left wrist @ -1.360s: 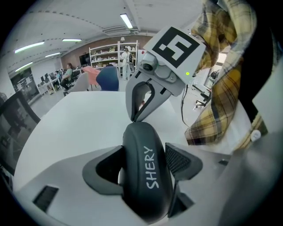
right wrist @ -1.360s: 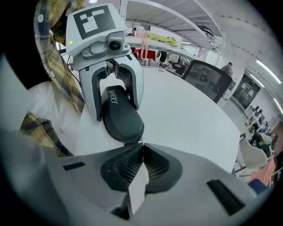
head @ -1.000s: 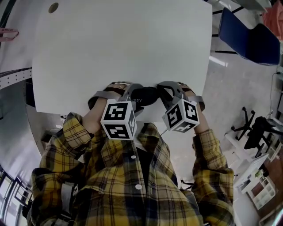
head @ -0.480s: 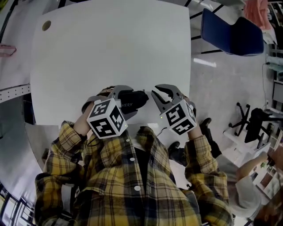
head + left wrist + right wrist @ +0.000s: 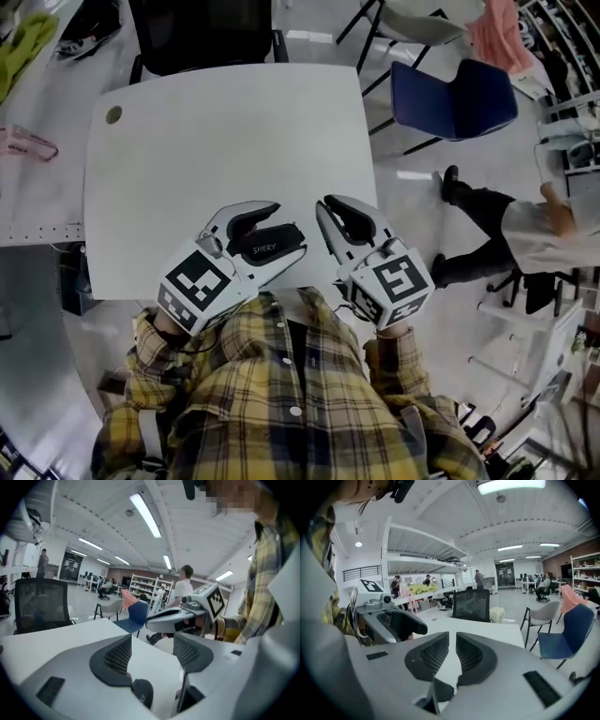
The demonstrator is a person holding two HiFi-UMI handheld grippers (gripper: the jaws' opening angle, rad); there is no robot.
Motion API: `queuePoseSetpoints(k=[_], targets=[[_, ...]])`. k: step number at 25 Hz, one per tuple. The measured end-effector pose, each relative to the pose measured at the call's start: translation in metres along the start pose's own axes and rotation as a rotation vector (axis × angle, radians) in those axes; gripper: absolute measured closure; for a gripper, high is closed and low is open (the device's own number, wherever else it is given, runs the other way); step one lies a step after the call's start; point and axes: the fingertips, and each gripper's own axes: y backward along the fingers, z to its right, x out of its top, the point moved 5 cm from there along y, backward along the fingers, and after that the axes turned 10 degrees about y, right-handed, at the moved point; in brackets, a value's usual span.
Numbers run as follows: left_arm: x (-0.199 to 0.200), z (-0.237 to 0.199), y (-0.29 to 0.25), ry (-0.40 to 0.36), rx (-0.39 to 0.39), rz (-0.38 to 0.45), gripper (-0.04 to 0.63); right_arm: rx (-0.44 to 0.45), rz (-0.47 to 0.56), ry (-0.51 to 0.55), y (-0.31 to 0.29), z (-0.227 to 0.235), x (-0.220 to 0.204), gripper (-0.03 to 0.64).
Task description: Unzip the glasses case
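Observation:
The black glasses case with white lettering lies between the jaws of my left gripper, over the near edge of the white table. The jaws stand about a case-width apart and seem to press it from both sides. In the left gripper view only one dark end of the case shows, low behind the pads of the left gripper. My right gripper hangs just right of the case without touching it. Only a thin slit separates the jaws of the right gripper, and nothing sits between its pads.
A blue chair stands past the table's right side and a black chair at its far edge. A person crouches at the right. A pink item lies on the neighbouring desk at the left.
The right gripper has come off the case and drawn a little to the right. The case stays with the left gripper. The head view has tilted up, so more of the room shows.

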Motion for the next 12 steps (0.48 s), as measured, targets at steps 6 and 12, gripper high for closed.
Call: queuePoseSetpoints(k=[6,12], targets=[[0.048,0.031,0.037,0.087,0.018,0.25,0.427,-0.001,0.174,-0.029,0.026,-0.024,0.057,0.583],[0.05,0.036,0.056,0.142,0.056,0.329,0.558,0.038,0.226,-0.026,0.028,-0.046,0.074,0.615]])
